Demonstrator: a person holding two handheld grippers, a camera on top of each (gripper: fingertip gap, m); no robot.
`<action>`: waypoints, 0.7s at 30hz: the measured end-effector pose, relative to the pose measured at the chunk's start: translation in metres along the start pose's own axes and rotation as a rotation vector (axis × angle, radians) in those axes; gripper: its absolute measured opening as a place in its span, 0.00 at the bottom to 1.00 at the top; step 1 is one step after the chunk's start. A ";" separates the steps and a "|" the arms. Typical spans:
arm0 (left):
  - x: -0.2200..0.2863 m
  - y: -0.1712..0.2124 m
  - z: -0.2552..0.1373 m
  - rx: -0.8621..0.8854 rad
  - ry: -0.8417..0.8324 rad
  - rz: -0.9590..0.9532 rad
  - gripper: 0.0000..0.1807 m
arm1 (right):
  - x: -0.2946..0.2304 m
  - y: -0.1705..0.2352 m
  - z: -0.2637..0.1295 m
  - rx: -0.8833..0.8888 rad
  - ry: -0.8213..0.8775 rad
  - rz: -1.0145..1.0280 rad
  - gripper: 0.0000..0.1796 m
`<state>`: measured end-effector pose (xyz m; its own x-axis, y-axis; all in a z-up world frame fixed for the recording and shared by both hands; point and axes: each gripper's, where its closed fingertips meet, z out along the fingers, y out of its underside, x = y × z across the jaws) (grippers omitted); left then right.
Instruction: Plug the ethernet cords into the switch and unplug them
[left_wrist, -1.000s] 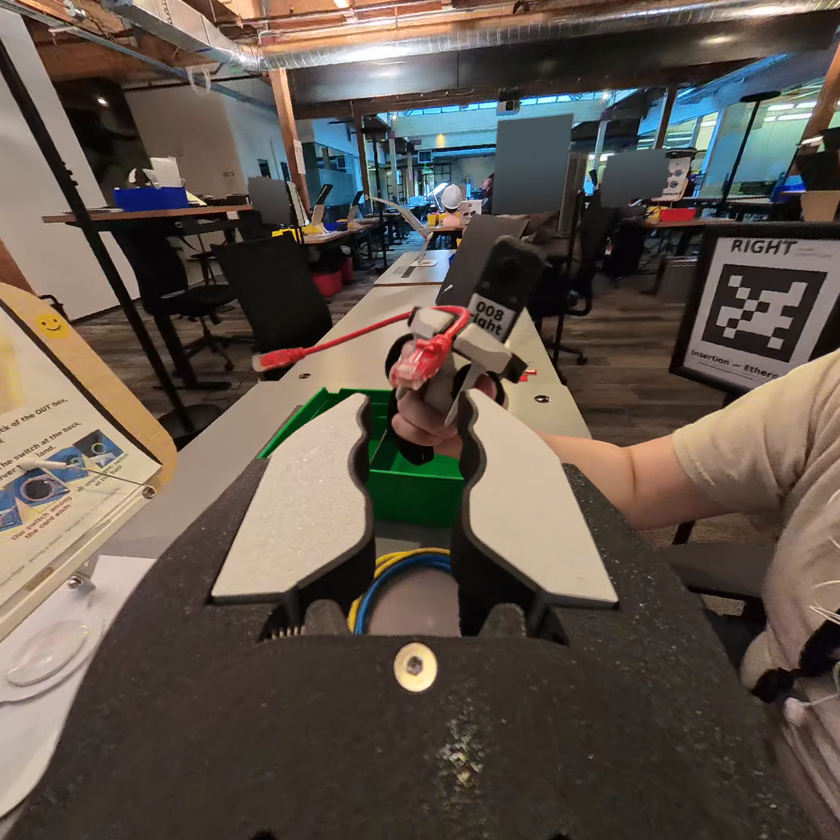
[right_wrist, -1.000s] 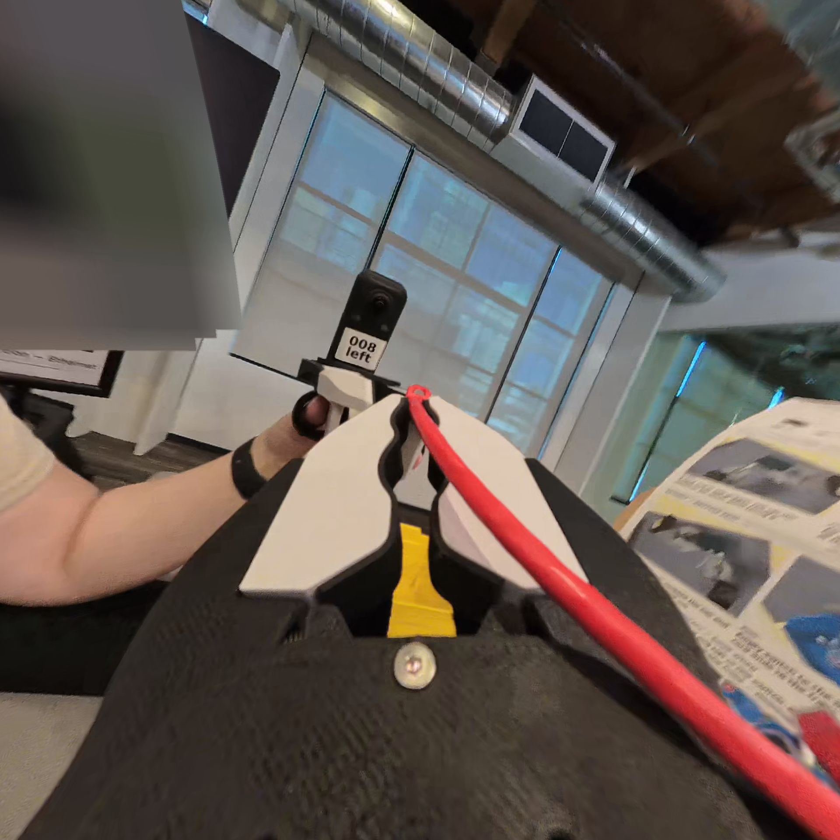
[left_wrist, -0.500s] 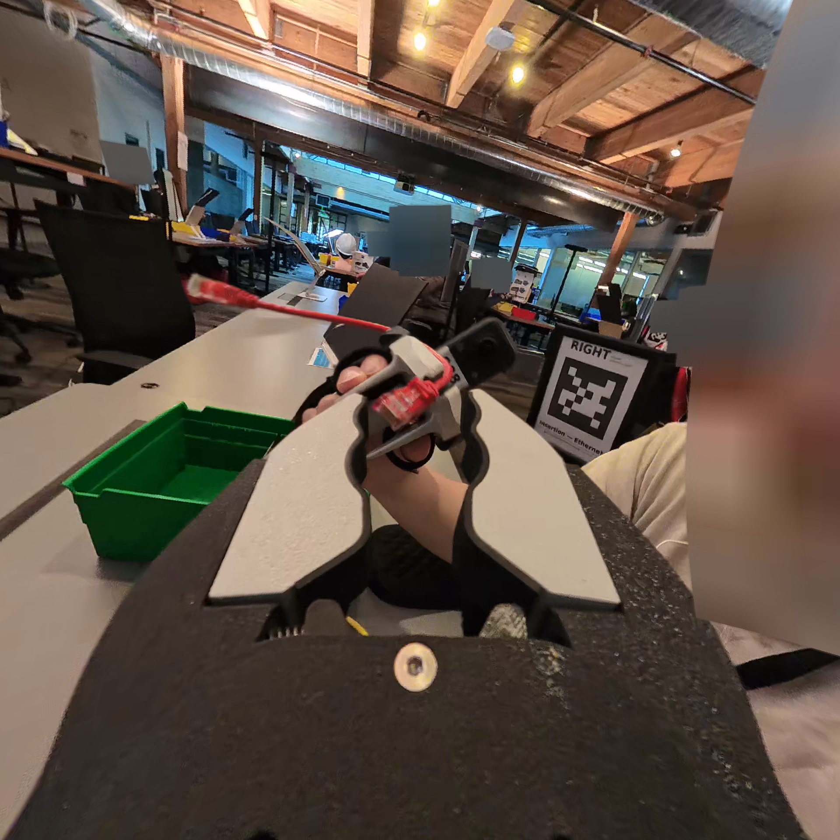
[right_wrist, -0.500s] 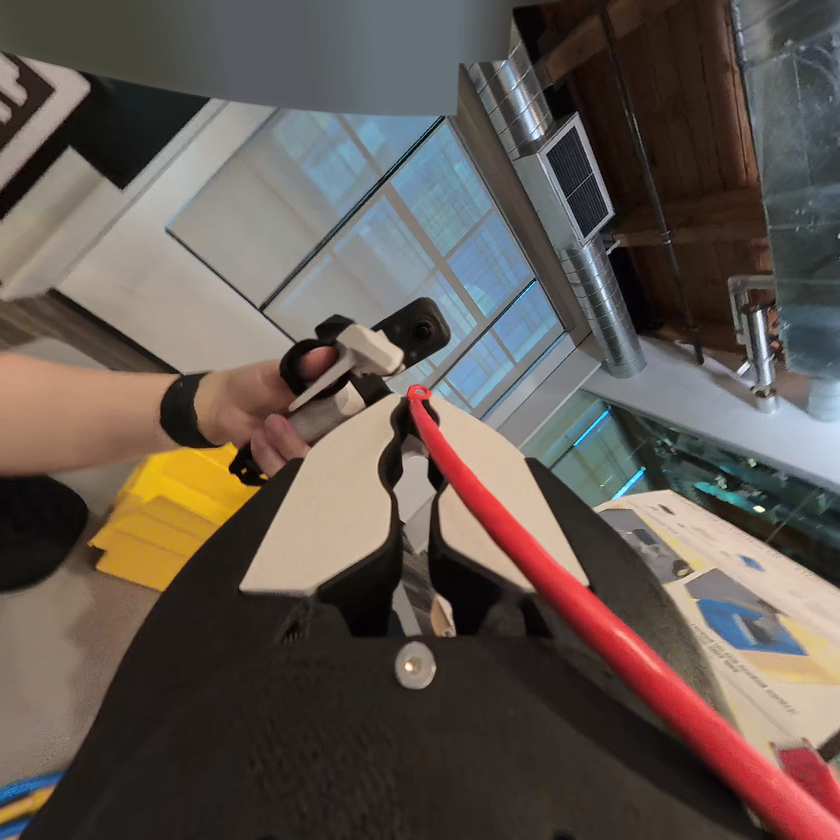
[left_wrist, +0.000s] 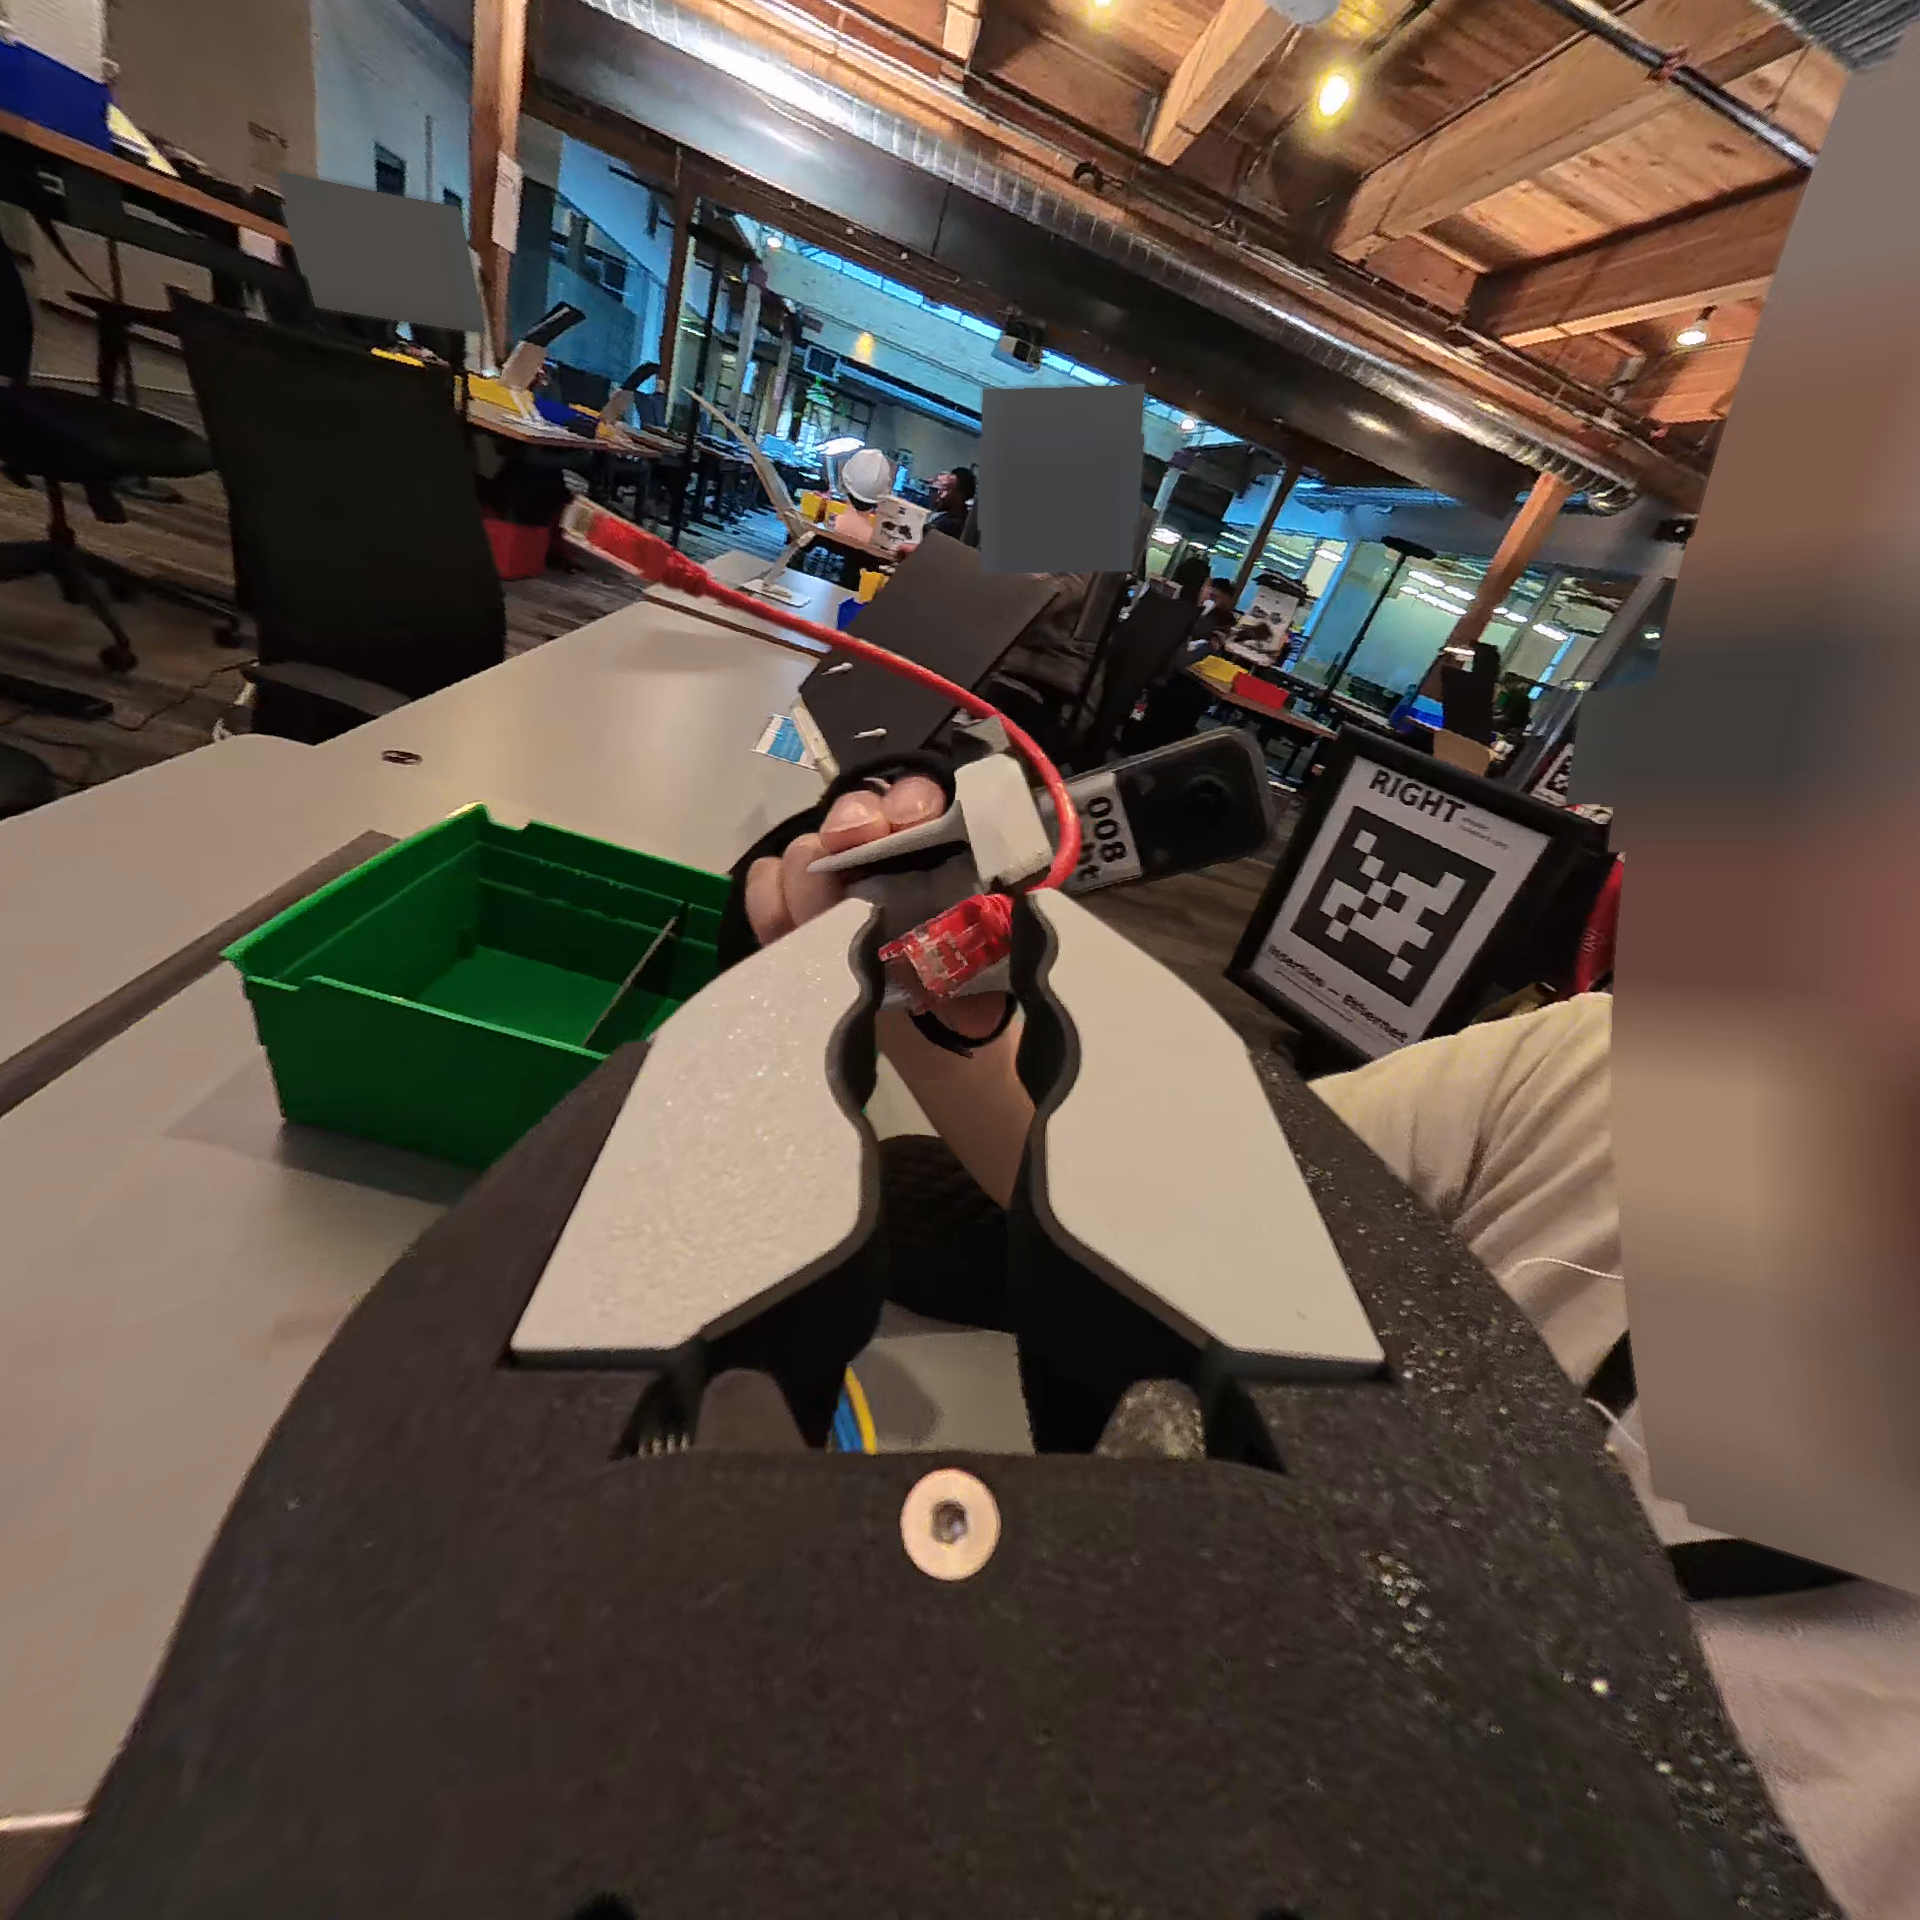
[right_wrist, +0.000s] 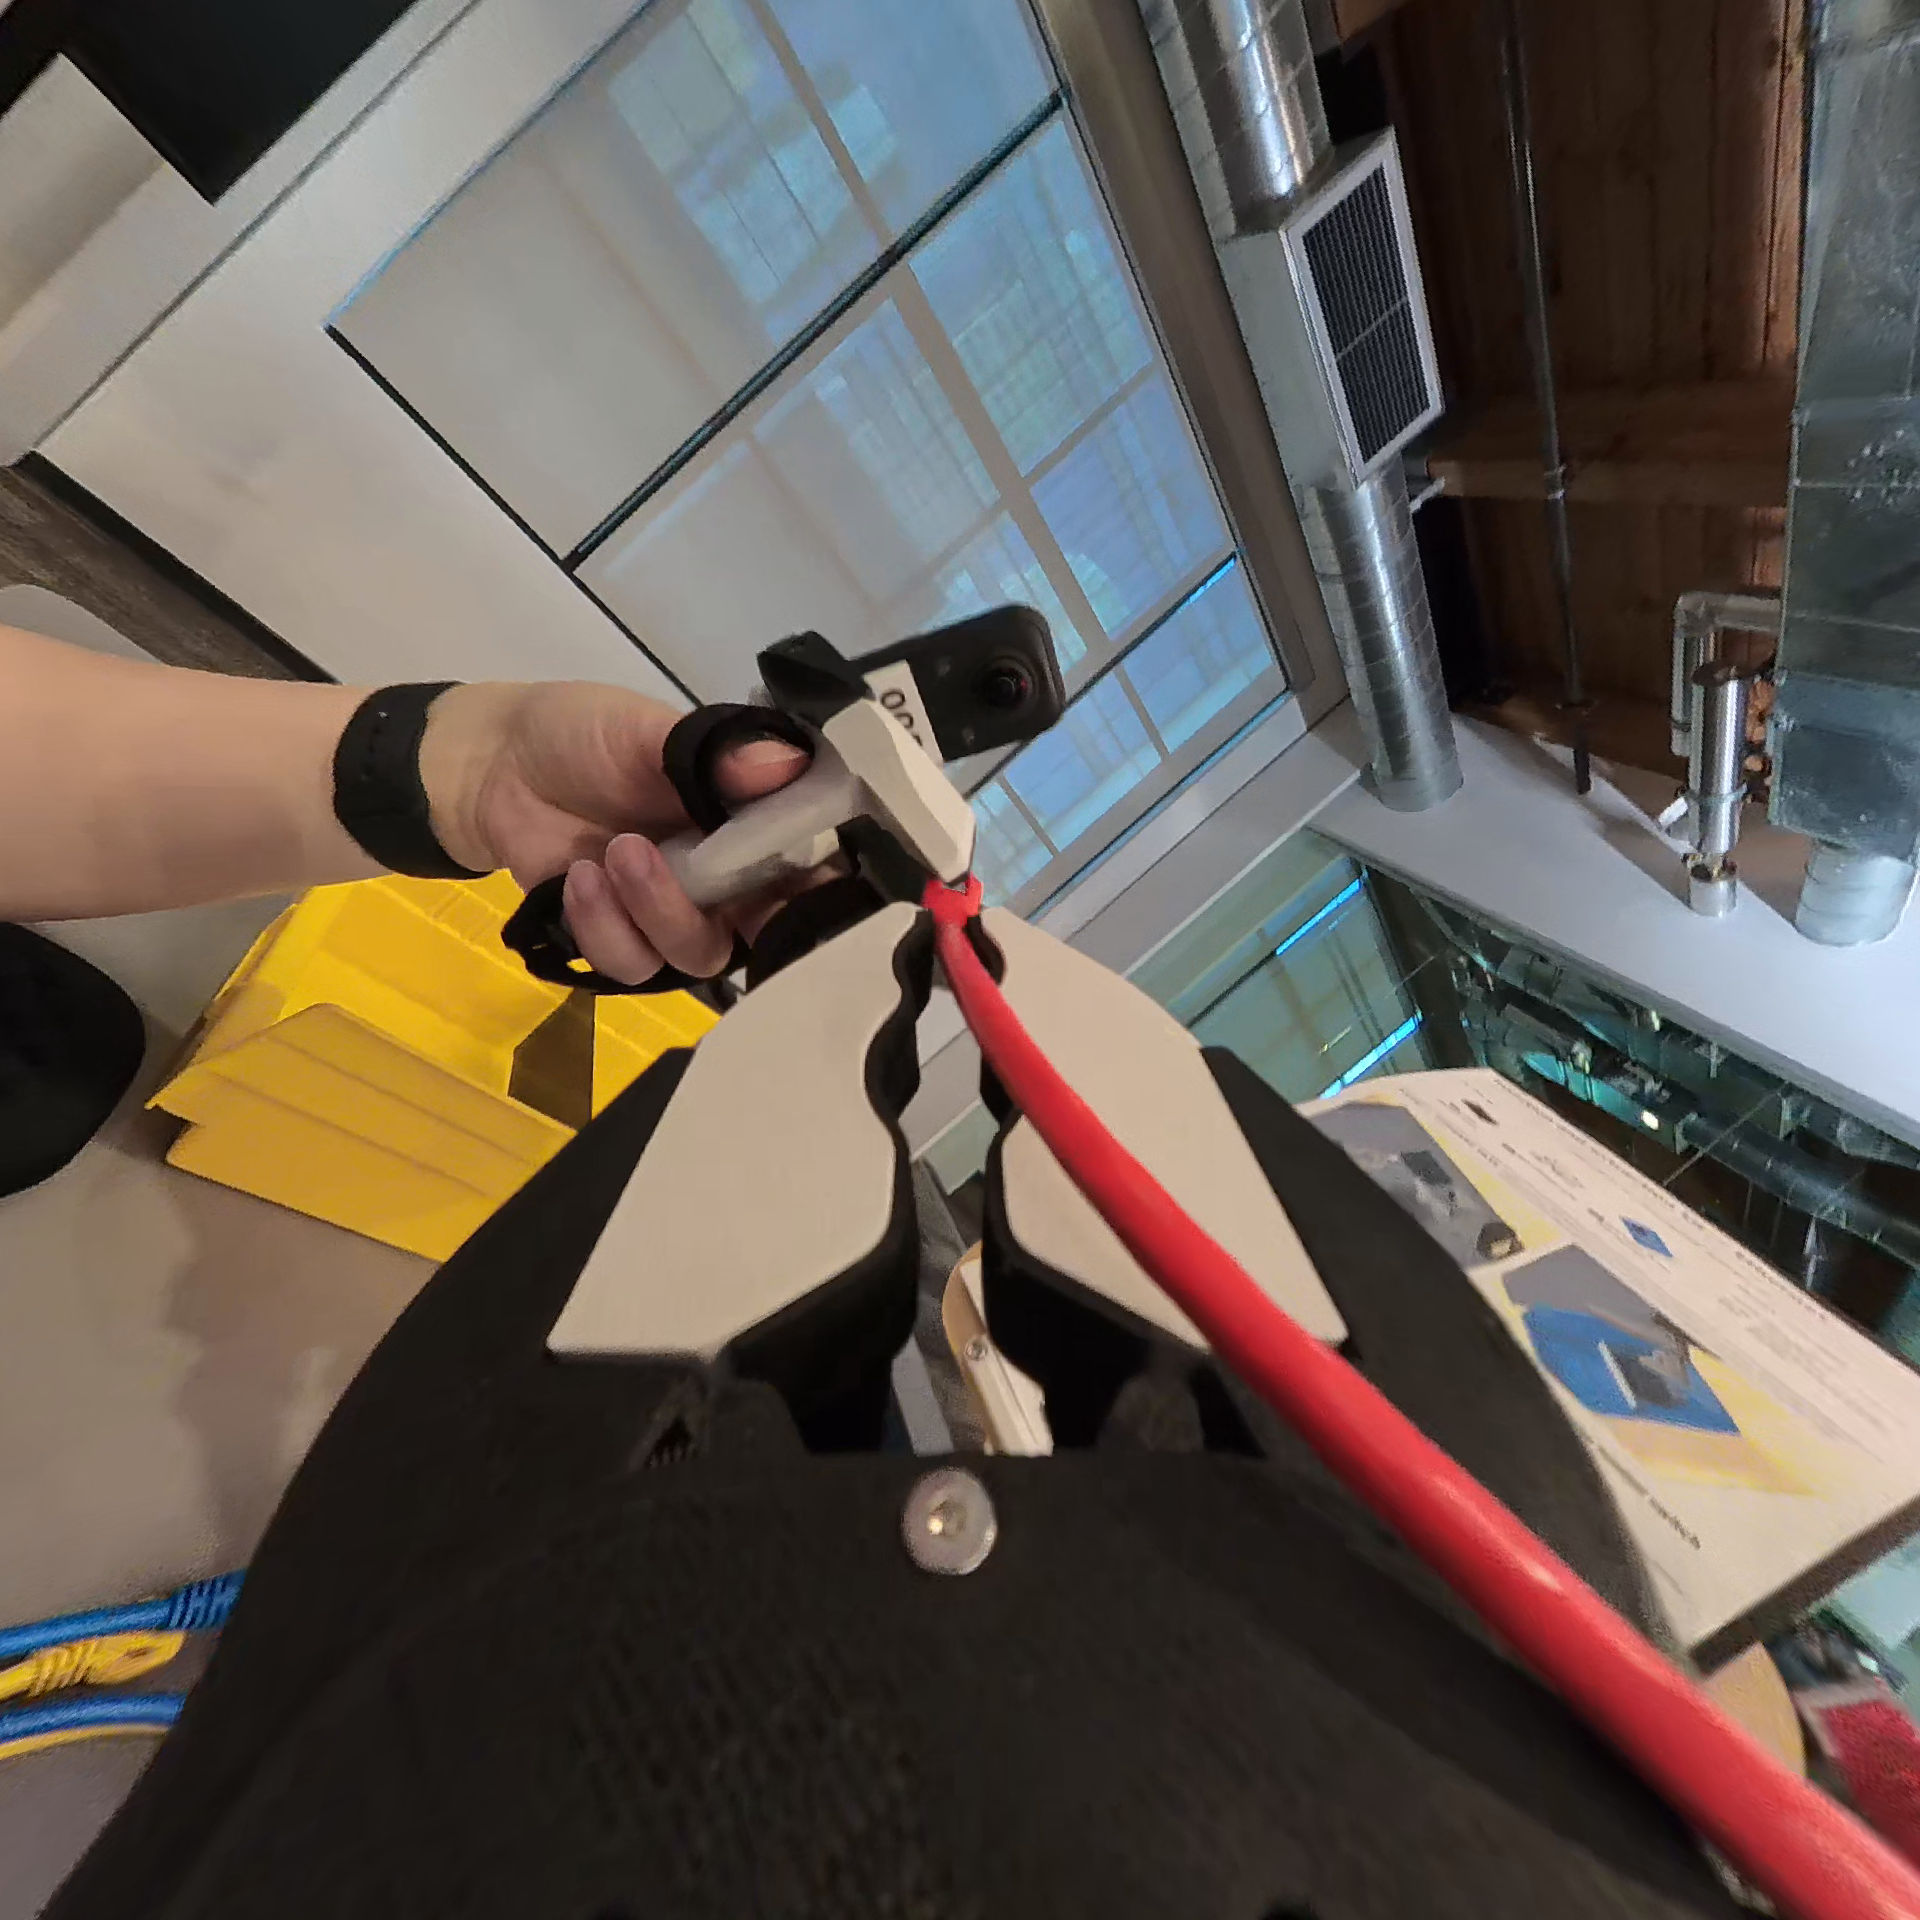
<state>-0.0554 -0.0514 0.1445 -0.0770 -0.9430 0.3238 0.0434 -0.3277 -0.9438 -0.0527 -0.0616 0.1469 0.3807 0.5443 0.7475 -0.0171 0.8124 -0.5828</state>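
**Red cord passed between two grippers above the bench**

At far left sits a green bin (left_wrist: 457, 997) on the grey bench (left_wrist: 156, 1247), empty as far as can be seen. To its right, the left gripper (left_wrist: 945, 987) has its fingers spread wide, with the plug of the red cord (left_wrist: 951, 945) poised in the gap between the tips, touching neither for certain. Further right, the right gripper (right_wrist: 951, 935) is pressed together on the red cord just behind that plug; the cord's free length arches over and ends in a second plug out in the air. In the right wrist view a yellow bin (right_wrist: 343, 1091) lies at left, blue and yellow cords (right_wrist: 94, 1662) at the lower left edge, an instruction sheet (right_wrist: 1662, 1351) at right. No switch shows.

The cord looks light, springy and smooth-jacketed, likely to slip or swing. The hard plug body seems the better hold, keeping pressure off its thin clip.
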 end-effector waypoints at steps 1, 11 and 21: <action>-0.004 0.000 0.000 -0.004 -0.028 0.012 0.12 | 0.000 0.003 0.001 -0.017 0.002 0.011 0.06; -0.016 0.005 0.000 -0.051 -0.140 0.092 0.12 | 0.002 0.020 0.008 -0.159 0.011 0.055 0.06; -0.026 0.014 0.002 -0.092 -0.161 0.028 0.12 | -0.002 0.034 0.003 -0.277 -0.022 -0.102 0.08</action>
<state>-0.0512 -0.0317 0.1228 0.0836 -0.9513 0.2968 -0.0488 -0.3014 -0.9522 -0.0567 -0.0349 0.1267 0.3477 0.4694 0.8117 0.2742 0.7769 -0.5668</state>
